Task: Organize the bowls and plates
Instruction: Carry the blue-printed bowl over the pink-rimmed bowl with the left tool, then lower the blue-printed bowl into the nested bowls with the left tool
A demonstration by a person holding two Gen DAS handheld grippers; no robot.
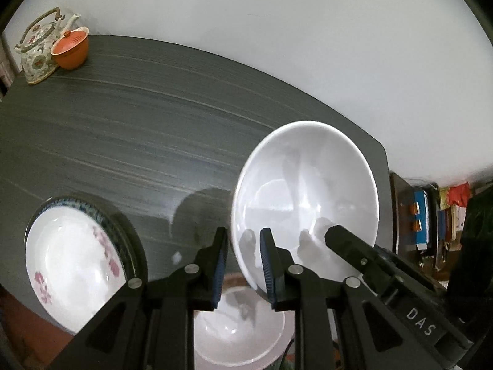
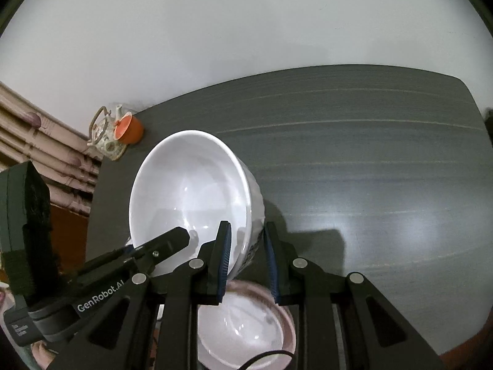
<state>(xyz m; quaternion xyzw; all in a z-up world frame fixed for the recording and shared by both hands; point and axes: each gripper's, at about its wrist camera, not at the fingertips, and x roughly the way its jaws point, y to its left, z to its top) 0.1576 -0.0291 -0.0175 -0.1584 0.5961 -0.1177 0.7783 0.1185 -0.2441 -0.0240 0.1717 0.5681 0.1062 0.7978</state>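
The left gripper [image 1: 243,265] is closed on the near rim of a white bowl [image 1: 305,191], one blue ribbed pad lying inside the rim and the other outside it. In the right wrist view the right gripper [image 2: 246,262] is seen clamped on the opposite side of the same bowl's rim, the left-hand pad within the bowl and the right-hand pad against its outer wall, where a dark printed pattern can be made out. The bowl is thus held between the two tools, tilted so that its opening faces the left camera, and it is lifted clear of the table [image 1: 123,129]. Each tool's black fingers are caught in the other's view, reaching into the bowl from the side.

Directly beneath the gripped bowl, a second white bowl [image 1: 240,330] with a pinkish rim is seen at the near edge of the table, partly hidden by the gripper bodies. To the left of it, in the left wrist view, a white plate with pink flowers [image 1: 74,265] rests on top of a blue-patterned plate. At the far corner of the dark grey table, against the white wall, a floral teapot [image 1: 38,51] stands just beside an orange lidded cup [image 1: 71,48].
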